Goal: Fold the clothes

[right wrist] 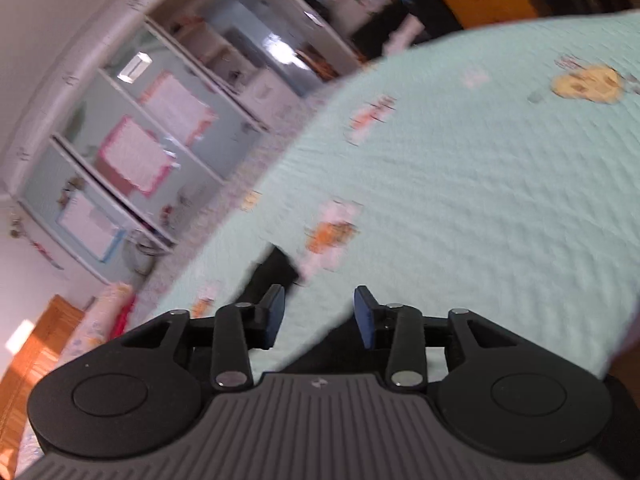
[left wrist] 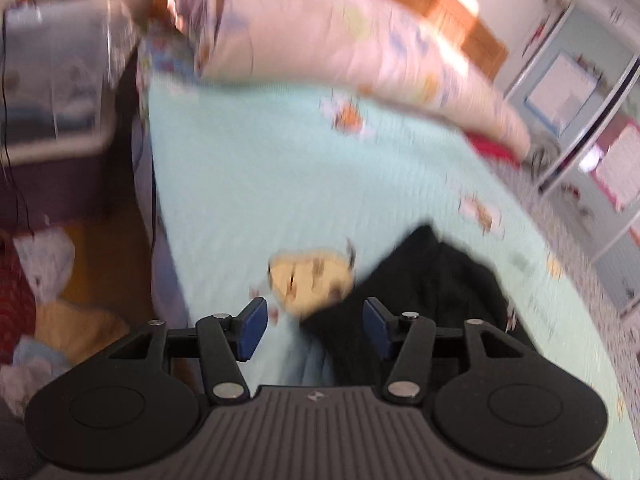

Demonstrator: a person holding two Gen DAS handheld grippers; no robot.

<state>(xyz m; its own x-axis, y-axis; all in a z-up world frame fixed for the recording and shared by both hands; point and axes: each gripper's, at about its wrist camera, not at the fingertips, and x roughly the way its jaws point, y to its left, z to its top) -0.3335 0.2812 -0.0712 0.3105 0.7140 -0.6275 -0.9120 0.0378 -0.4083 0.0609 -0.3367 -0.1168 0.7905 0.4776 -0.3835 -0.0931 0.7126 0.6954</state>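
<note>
While both views are smeared by blur, the main things can be made out. On the pale mint quilted bedspread (left wrist: pixel 248 168), printed with small cartoon patches, lies a black garment (left wrist: pixel 432 280), crumpled in a loose heap at the near right of the left wrist view. The left gripper (left wrist: pixel 315 328) hangs over the near edge of the bed with its jaws apart and nothing pinched between the blue pads (left wrist: pixel 252 330); the garment's near left edge runs under the right-hand pad, though whether it touches cannot be told. A yellow cartoon figure (left wrist: pixel 310 280) on the bedspread sits just beyond the gap. At the far side a long patterned pillow (left wrist: pixel 340 40) lies across the bed against a wooden headboard (left wrist: pixel 448 8).

In the right wrist view the right gripper (right wrist: pixel 319 316) also stands released, only bedspread (right wrist: pixel 460 200) showing between its pads. The black garment (right wrist: pixel 274 272) appears just past the left pad (another dark patch shows beneath the gripper). White shelving (right wrist: pixel 132 152) fills the far left.
</note>
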